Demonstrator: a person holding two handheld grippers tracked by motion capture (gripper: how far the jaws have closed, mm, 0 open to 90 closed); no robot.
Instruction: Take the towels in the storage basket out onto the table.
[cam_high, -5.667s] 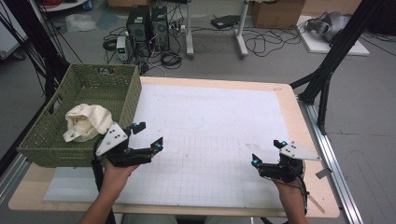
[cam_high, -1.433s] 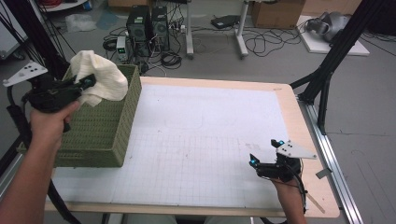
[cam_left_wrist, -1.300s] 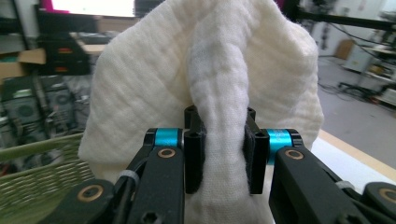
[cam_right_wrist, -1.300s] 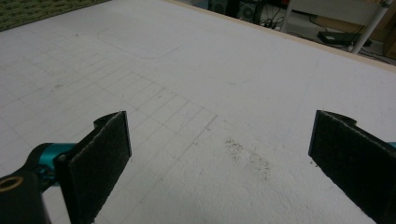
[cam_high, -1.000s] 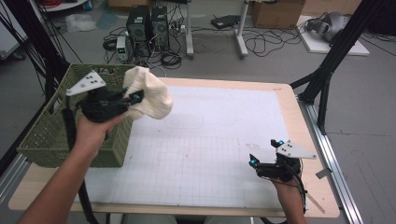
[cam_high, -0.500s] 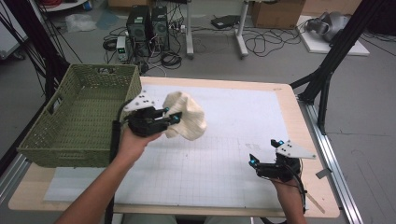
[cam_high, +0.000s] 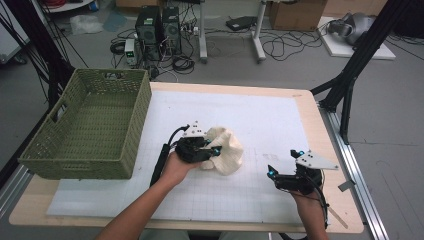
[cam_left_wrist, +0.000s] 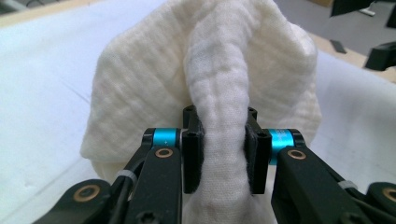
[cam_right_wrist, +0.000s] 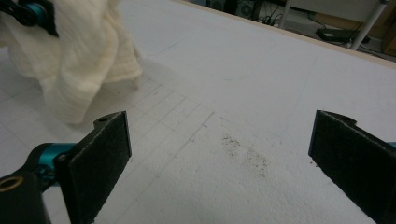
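Cloth (cam_high: 226, 150) mid-mat, basket (cam_high: 90, 125) well apart

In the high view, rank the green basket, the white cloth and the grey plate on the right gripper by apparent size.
1. Green basket, by far the largest.
2. White cloth, bunched on the table.
3. Grey plate, smallest, though it sits nearer the camera than the other two.

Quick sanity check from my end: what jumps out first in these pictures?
The crumpled cream cloth near the middle of the white gridded mat, with a fold pinched between the pads of the left gripper. The woven green basket sits at the mat's left edge, with nothing visible inside it. The right gripper waits open over bare mat, apart from the cloth.
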